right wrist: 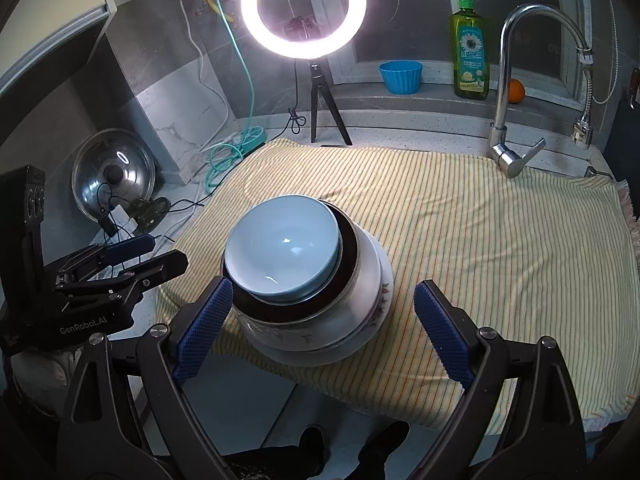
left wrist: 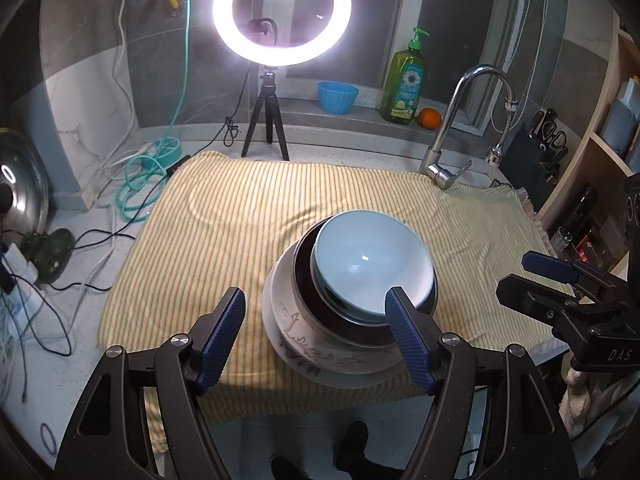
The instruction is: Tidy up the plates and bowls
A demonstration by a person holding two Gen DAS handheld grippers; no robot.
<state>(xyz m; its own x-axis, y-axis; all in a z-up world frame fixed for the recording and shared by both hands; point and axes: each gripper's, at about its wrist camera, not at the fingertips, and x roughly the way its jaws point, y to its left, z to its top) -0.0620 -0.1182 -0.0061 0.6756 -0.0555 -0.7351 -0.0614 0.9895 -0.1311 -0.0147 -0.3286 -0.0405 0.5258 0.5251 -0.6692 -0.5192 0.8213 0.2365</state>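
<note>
A stack of dishes stands on the yellow striped cloth (left wrist: 248,216) (right wrist: 480,232). On top is a light blue bowl (left wrist: 370,262) (right wrist: 282,250), tilted, inside a dark brown bowl (left wrist: 308,300) (right wrist: 348,256), over a white floral bowl (left wrist: 296,328) (right wrist: 304,330) and a white plate (left wrist: 344,378) (right wrist: 384,280). My left gripper (left wrist: 316,308) is open and empty, just in front of the stack; it shows in the right wrist view (right wrist: 136,254). My right gripper (right wrist: 324,300) is open and empty, near the stack's front; it shows in the left wrist view (left wrist: 528,276).
A ring light on a tripod (left wrist: 282,12) (right wrist: 304,8) stands behind the cloth. A blue cup (left wrist: 337,97) (right wrist: 401,77), green soap bottle (left wrist: 403,84) (right wrist: 471,52), orange (left wrist: 430,118) and faucet (left wrist: 452,136) (right wrist: 516,92) are at the back. A pot lid (right wrist: 113,174) and cables (left wrist: 136,184) lie left.
</note>
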